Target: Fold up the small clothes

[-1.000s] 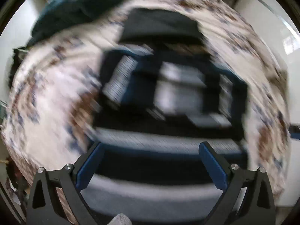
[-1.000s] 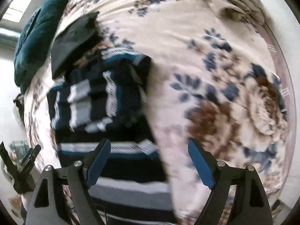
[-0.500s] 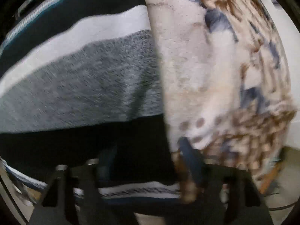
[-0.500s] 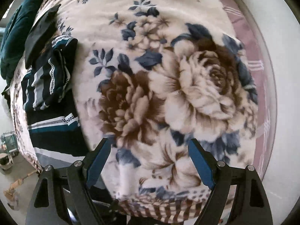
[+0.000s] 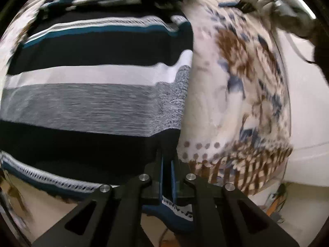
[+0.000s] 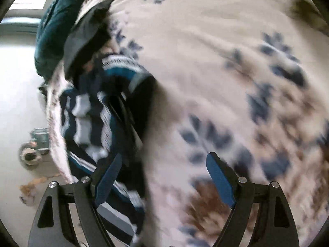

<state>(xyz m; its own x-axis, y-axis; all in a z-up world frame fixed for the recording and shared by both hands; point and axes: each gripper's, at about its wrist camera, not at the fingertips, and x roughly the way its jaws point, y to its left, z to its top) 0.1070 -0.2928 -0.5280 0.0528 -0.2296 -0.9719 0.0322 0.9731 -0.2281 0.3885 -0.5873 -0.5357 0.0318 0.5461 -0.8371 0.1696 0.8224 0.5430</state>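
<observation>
Here the left gripper has its blue-padded fingers pinched tight on the near hem of the striped garment, at the corner where the fabric meets the floral blanket. The garment lies spread across the bed, its bands of black, white, grey and teal running crosswise in the left wrist view, with a patterned white trim along the near edge hanging just over the bed's side. The right gripper hovers above the blanket with its fingers spread wide, grasping nothing; the garment's bunched upper part sits just to its left. Beyond that, a dark grey folded cloth rests on the blanket, and a teal pillow lies at the bed's far edge. Both views are motion-blurred.
</observation>
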